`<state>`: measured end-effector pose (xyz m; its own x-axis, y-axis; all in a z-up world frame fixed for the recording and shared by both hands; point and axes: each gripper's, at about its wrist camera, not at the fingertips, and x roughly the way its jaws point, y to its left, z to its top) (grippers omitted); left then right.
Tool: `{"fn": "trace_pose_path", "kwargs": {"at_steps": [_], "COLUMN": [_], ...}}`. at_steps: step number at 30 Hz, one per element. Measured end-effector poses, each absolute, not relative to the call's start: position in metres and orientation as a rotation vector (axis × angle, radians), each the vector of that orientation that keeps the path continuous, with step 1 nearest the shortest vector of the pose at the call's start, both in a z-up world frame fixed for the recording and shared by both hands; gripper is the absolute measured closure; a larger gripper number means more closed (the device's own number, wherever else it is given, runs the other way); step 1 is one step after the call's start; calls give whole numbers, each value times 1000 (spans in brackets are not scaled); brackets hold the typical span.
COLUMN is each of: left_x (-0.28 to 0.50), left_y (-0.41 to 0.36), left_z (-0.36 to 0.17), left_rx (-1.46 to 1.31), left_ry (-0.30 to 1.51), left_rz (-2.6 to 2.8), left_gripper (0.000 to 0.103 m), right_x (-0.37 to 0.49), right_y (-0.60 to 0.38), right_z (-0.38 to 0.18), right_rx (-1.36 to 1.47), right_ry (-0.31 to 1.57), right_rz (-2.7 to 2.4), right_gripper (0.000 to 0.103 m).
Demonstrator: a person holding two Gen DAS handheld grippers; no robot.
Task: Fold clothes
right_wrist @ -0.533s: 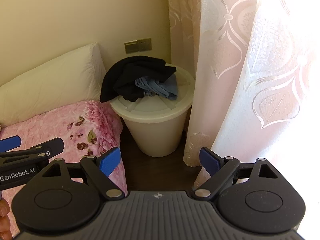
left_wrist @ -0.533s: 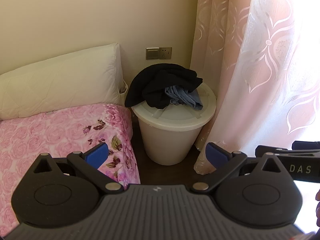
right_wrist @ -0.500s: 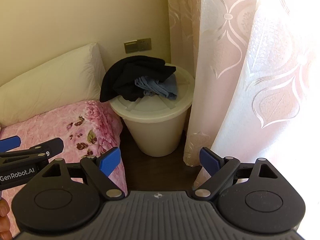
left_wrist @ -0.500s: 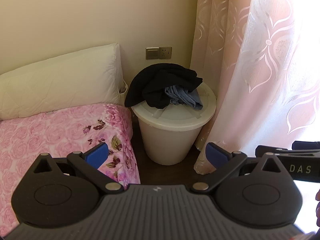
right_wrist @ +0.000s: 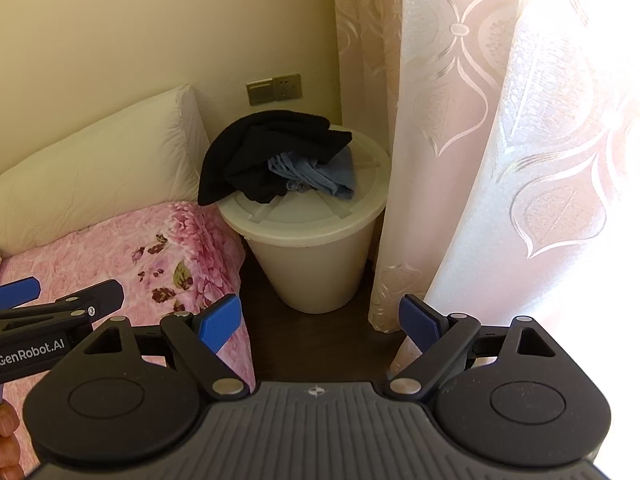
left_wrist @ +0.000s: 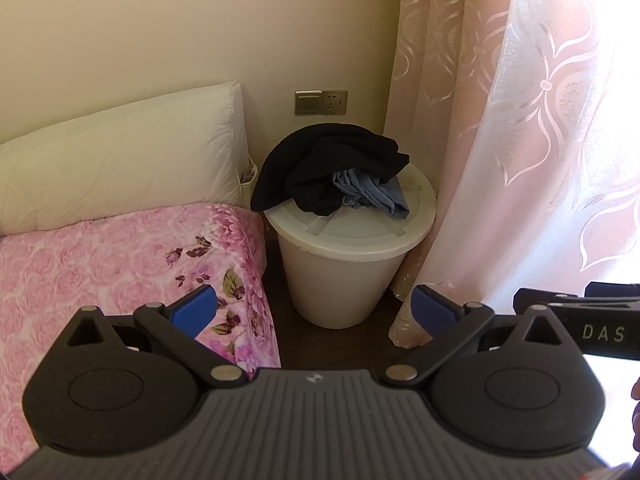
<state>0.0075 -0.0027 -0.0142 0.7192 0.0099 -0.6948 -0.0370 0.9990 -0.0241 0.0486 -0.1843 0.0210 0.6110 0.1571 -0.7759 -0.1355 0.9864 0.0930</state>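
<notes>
Item 1: black garment (left_wrist: 320, 168), crumpled in a heap on the lid of a cream plastic bin (left_wrist: 340, 276); one edge droops over the lid's rim on the bed side. 
Item 2: blue-grey garment (left_wrist: 372, 194), bunched, partly tucked under the black one, lying on the same lid toward the curtain side (also seen from the right wrist: black garment (right_wrist: 260, 152), blue-grey garment (right_wrist: 316, 174), bin (right_wrist: 316, 268)).

Item 3: left gripper (left_wrist: 314, 310), jaws released and spread wide, holding nothing, well apart from the clothes. 
Item 4: right gripper (right_wrist: 320, 320), jaws likewise spread wide and empty, beside the left one.

Surroundings: bed with pink floral cover (left_wrist: 100, 264) just left of the bin; white pillow (left_wrist: 120, 168) against the wall; wall socket plate (left_wrist: 320, 102) above the bin; pink patterned curtain (left_wrist: 520, 140) to the right; dark floor (left_wrist: 340, 344).
</notes>
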Motion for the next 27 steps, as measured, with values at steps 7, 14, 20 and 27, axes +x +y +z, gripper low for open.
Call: {"fn": "trace_pose_path", "kwargs": {"at_steps": [7, 14, 20, 27], "left_x": [15, 27, 33, 33], "left_y": [1, 8, 17, 27], "left_z": [-15, -13, -13, -15], "left_rx": [-42, -46, -49, -55], "left_ry": [768, 769, 771, 780], "left_rz": [23, 7, -9, -15], "left_gripper": [1, 1, 1, 1], "right_x": [58, 67, 71, 67], "right_y": [-178, -172, -166, -155], "right_z": [20, 19, 17, 15], "right_rx": [18, 16, 13, 12], "right_ry": [899, 897, 894, 900], "right_rz": [162, 144, 128, 112], "right_gripper": [14, 14, 14, 14]}}
